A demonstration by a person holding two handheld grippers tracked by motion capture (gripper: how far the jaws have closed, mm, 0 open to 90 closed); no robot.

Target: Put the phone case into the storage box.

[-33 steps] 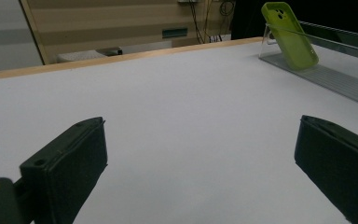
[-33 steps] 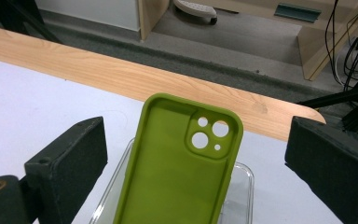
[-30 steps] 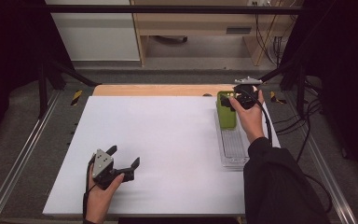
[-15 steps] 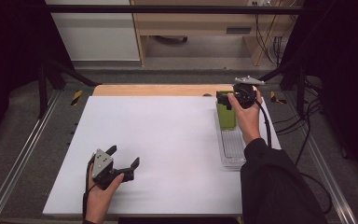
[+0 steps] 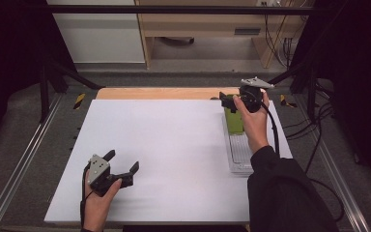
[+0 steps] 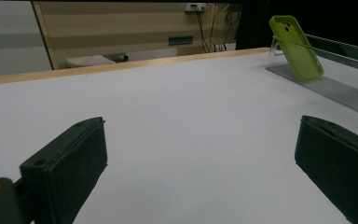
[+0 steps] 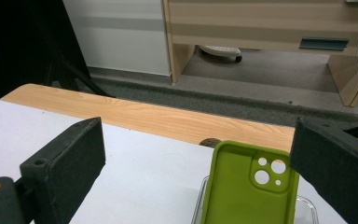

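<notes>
Green phone case (image 7: 249, 189) | stood tilted in clear rack (image 5: 239, 152), far right of desk (image 5: 164, 145) | right gripper (image 5: 241, 96) above it, jaws spread | left gripper (image 5: 121, 166) released, near left | likely light, flexible, slippery; grip side edges.

Honestly no readable text anywhere here. The green phone case (image 7: 247, 186) has no logo or lettering I can make out, and the white worktop (image 5: 164, 145) looks blank, though the views are pretty soft.
</notes>
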